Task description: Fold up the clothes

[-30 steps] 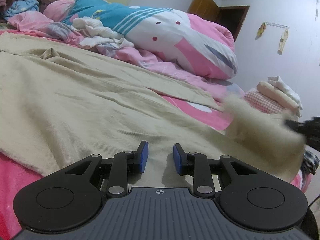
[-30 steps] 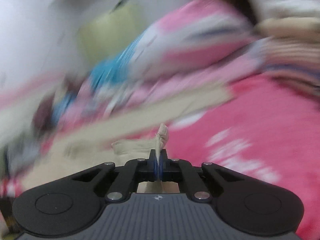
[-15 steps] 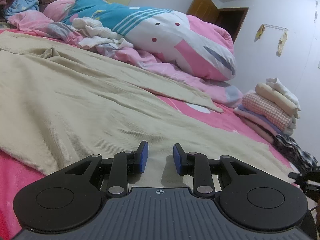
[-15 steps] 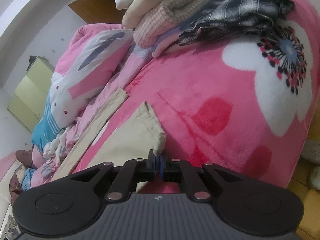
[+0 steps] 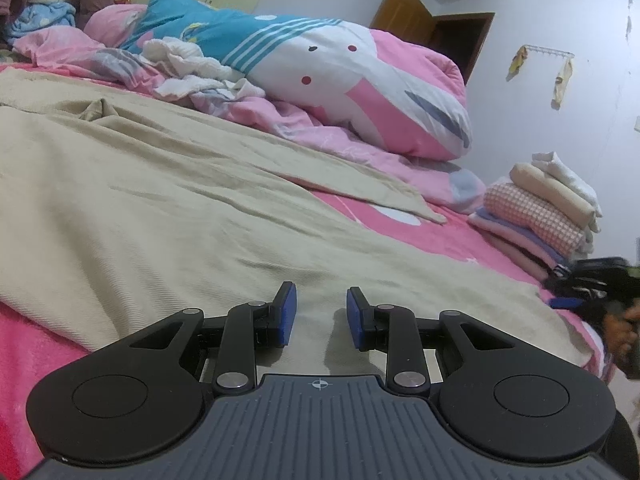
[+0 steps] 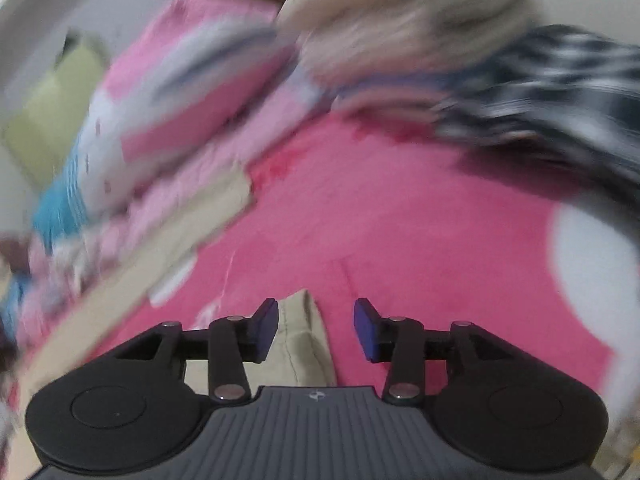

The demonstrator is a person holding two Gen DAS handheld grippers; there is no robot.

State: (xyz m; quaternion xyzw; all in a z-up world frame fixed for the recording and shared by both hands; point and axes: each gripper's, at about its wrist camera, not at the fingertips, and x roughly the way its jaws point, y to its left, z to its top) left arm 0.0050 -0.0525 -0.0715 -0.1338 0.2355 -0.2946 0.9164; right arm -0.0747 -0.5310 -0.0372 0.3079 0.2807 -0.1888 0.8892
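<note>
right gripper (image 6: 316,326) jaws opening, freeing the beige garment (image 5: 160,208) corner lying between them; left gripper (image 5: 318,314) unclenched, empty, over its near hem.

A bed with a pink fleece blanket (image 5: 32,344) carries a spread beige ribbed garment (image 5: 152,208), a rumpled pink-and-blue quilt (image 5: 320,76) behind it, and stacked folded clothes (image 5: 548,208) beyond its far corner.

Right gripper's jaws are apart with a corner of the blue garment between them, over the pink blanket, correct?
Not blue. In the right wrist view the corner between the right gripper pads is the beige garment; the jaws are opening over the pink blanket.
</note>
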